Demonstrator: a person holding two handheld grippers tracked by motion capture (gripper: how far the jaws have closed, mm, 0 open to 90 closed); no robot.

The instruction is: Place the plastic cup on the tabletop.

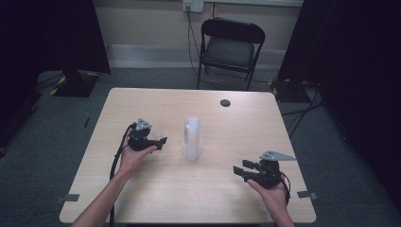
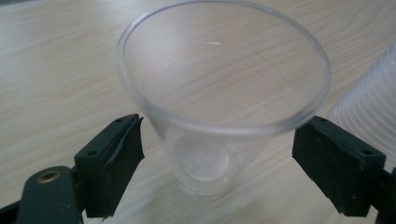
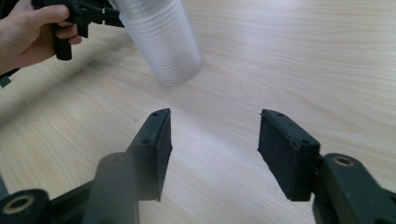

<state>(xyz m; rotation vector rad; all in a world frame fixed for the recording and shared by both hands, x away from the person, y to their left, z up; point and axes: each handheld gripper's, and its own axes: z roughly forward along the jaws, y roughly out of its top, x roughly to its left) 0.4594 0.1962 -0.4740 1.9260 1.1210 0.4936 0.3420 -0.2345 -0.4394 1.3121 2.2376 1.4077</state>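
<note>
A single clear plastic cup stands upright on the wooden table, between the jaws of my left gripper. The pads stand a little off its walls on both sides, so that gripper is open. In the high view my left gripper is left of centre and points right toward a tall stack of clear cups. The stack also rises ahead in the right gripper view, with the left gripper beside it. My right gripper rests at the front right, open, with bare table between its pads.
A small dark round spot marks the table's far side. A black folding chair stands beyond the far edge. Black curtains hang at both sides of the room. Cables trail from both grippers toward the front edge.
</note>
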